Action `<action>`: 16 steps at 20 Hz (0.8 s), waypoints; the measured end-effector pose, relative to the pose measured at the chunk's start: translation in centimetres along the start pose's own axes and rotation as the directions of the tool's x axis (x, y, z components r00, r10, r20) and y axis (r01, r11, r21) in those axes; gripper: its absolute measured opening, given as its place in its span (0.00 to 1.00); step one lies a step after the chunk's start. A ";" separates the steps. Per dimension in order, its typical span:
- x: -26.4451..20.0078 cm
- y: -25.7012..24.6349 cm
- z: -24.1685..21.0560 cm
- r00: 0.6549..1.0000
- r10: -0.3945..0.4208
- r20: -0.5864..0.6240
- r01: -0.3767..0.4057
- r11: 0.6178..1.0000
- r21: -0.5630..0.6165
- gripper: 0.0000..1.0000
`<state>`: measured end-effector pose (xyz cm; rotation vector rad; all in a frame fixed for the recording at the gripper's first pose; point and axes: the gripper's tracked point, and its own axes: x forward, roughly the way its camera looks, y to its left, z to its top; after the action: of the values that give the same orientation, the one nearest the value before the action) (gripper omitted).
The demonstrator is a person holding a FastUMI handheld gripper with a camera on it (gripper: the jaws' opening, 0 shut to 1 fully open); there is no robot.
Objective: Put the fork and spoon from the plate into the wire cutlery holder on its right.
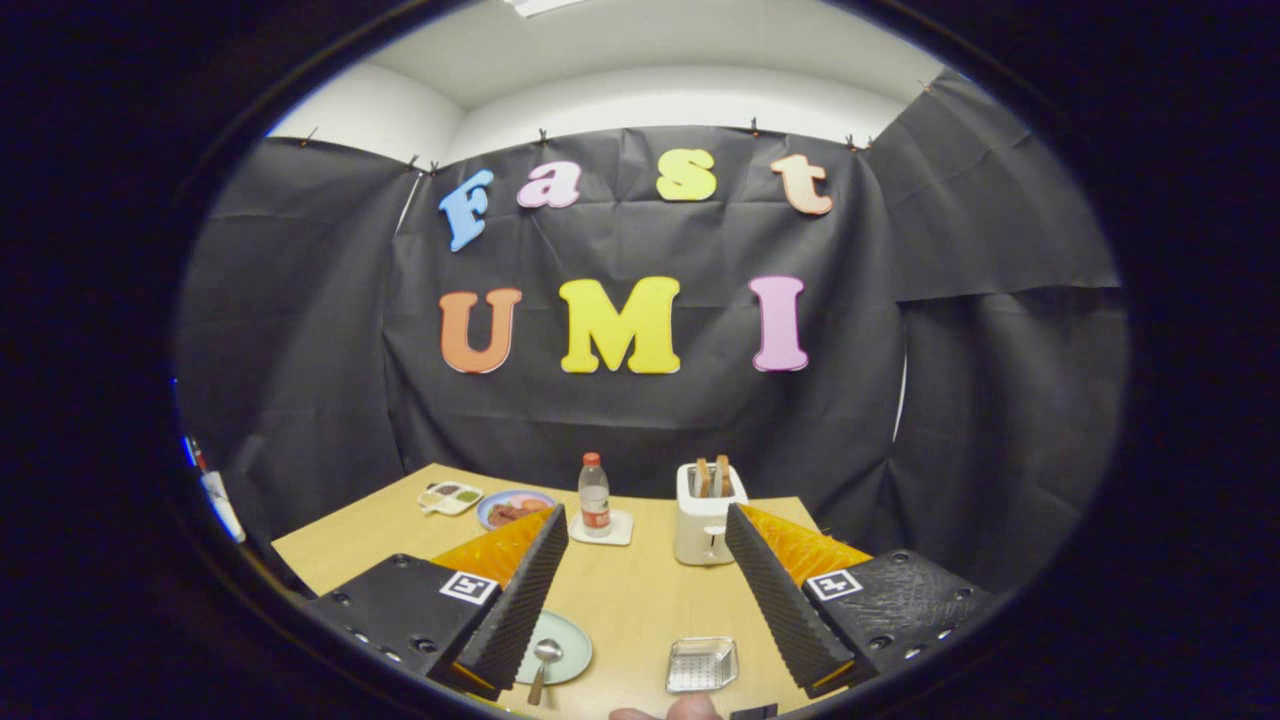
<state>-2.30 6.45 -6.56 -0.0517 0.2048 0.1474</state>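
Observation:
A pale green plate point(568, 640) lies on the wooden table point(640, 590), partly hidden behind my left finger. A spoon point(543, 666) rests on the plate with its bowl pointing away from me; no fork can be made out. The square wire cutlery holder point(702, 664) stands on the table to the plate's right, low between my fingers. My gripper point(640, 525) hangs above the table, open wide, with nothing between its fingers. It is well above and slightly beyond the plate and the holder.
Beyond the fingers stand a white toaster point(706, 515) with two slices of bread, a bottle point(594, 495) on a white coaster, a blue plate of food point(515, 508) and a small divided tray point(450, 497). A fingertip point(690, 709) shows at the near table edge.

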 end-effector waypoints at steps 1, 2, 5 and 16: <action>0.3 0.7 -1.3 0.999 0.007 -0.051 -0.007 1.000 -0.007 0.96; 0.6 1.5 -2.7 0.994 0.021 -0.106 -0.022 1.000 -0.011 0.96; 0.8 4.3 -8.5 0.946 0.062 -0.317 -0.075 0.997 -0.031 0.96; -1.6 10.2 -25.8 0.560 0.092 -0.823 -0.131 0.991 0.022 0.96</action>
<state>-10.48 14.59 -31.86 -0.1518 1.1723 0.2508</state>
